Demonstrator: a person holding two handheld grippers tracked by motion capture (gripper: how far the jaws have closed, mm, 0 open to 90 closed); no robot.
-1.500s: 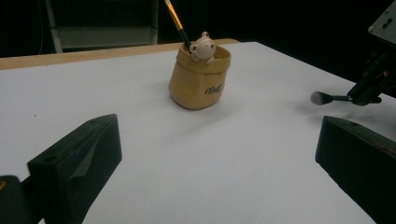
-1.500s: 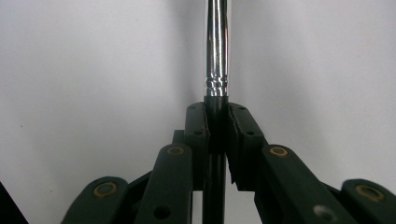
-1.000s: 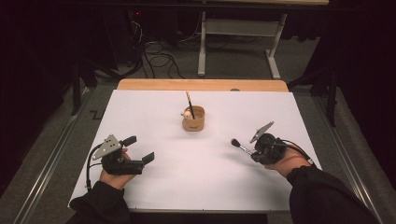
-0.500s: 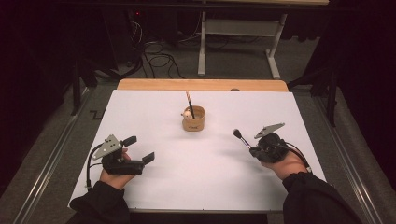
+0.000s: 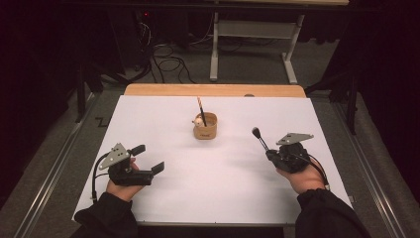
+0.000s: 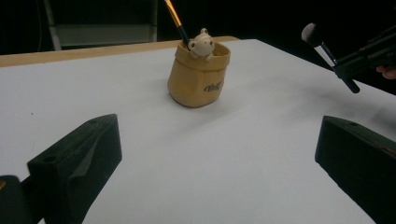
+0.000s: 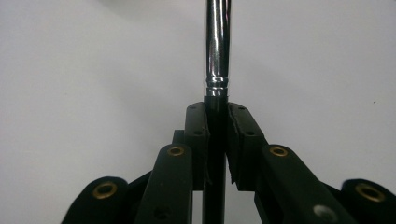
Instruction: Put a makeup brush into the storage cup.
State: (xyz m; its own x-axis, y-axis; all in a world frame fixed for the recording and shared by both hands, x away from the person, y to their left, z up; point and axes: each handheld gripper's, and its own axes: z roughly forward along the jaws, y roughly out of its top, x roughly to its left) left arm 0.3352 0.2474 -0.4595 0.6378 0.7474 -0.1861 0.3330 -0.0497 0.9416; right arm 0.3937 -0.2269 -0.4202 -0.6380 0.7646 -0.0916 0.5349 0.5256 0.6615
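A tan sack-shaped holder [image 5: 205, 126] [image 6: 198, 74] with a small bear figure and an orange-handled brush in it stands mid-table. My right gripper [image 5: 273, 154] [image 7: 216, 114] is shut on a black makeup brush [image 5: 260, 139] [image 7: 217, 46] with a silver ferrule; the brush head tilts up and away, to the right of the holder. In the left gripper view that brush [image 6: 322, 44] shows at the upper right. My left gripper [image 5: 148, 158] rests at the near left of the table, jaws wide open with nothing between them, facing the holder.
A white sheet [image 5: 223, 188] covers the table, with a wooden strip [image 5: 163, 90] along its far edge. Beyond the table stand a white table frame [image 5: 250, 44] and cables [image 5: 171, 64] on a dark floor.
My right gripper has turned and lifted the brush, so its head now points up and away instead of lying low to the left. The left gripper has stayed put.
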